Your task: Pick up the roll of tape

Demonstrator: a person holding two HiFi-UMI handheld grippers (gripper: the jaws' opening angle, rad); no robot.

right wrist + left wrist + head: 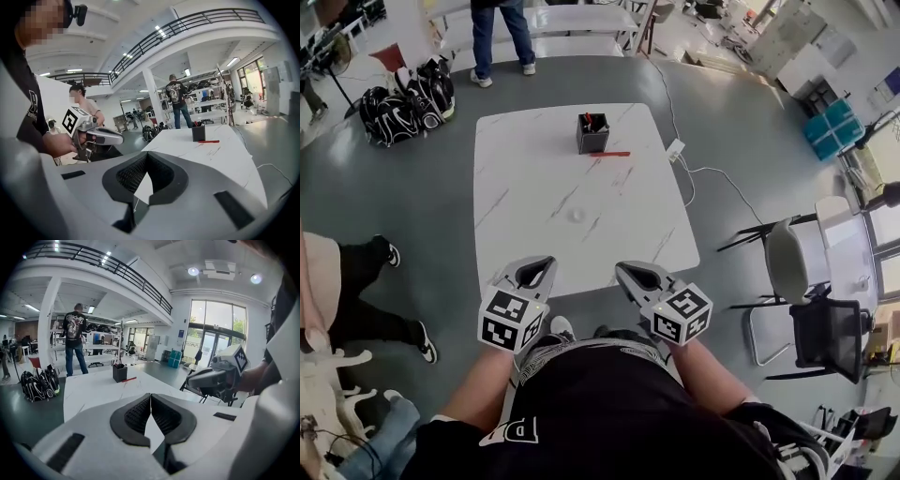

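The roll of tape (pixel 575 215) is a small pale ring lying near the middle of the white marble-pattern table (pixel 525 159). I cannot make it out in either gripper view. My left gripper (pixel 538 263) and right gripper (pixel 630 270) hover side by side at the table's near edge, well short of the tape. Both point across the table, their jaws closed and holding nothing. In the left gripper view the dark pads (pixel 136 414) meet at the tip. In the right gripper view the pads (pixel 131 176) also touch.
A black pen holder (pixel 592 132) and a red pen (pixel 609 154) sit at the table's far end. Chairs (pixel 787 267) stand to the right, and a cable (pixel 712 173) trails off the table's right side. Bags (pixel 403 103) lie far left. A person (pixel 502 37) stands beyond the table.
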